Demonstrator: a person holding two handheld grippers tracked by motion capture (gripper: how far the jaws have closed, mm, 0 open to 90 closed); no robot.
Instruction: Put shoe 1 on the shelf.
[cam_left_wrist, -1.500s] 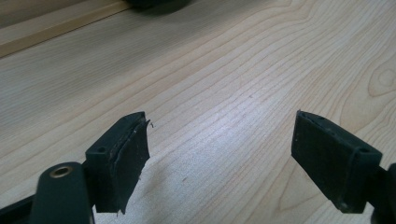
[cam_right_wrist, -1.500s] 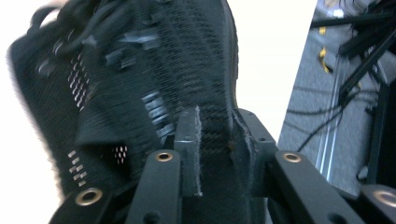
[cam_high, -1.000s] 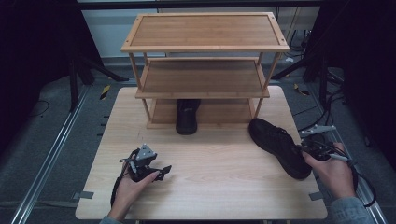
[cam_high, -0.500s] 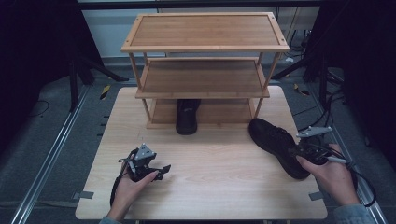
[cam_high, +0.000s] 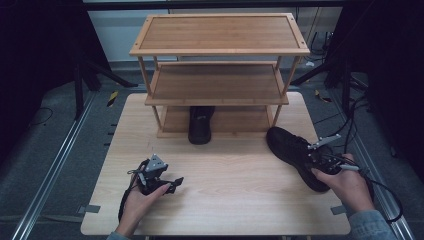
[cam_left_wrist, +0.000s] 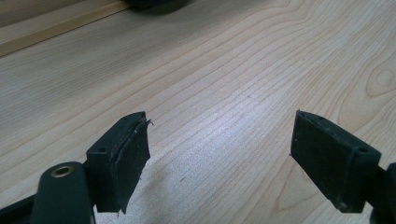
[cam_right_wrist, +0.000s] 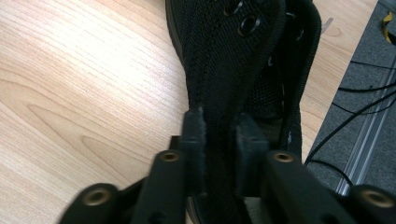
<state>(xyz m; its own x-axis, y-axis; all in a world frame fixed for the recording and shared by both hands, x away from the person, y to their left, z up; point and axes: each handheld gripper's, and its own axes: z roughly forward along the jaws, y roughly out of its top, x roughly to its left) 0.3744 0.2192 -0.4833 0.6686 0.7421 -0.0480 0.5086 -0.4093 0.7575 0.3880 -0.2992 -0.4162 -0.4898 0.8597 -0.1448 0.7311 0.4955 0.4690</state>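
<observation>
Black shoe (cam_right_wrist: 233, 60) has its side wall clenched in the just-closing right gripper (cam_right_wrist: 219, 154), left gripper (cam_left_wrist: 219, 158) released, so I'd lift slow toward the rack (cam_high: 220, 50).

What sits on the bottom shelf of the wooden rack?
One black shoe stands on the wooden rack's bottom shelf, toe poking out toward the person. Its heel end is hidden under the middle shelf.
</observation>
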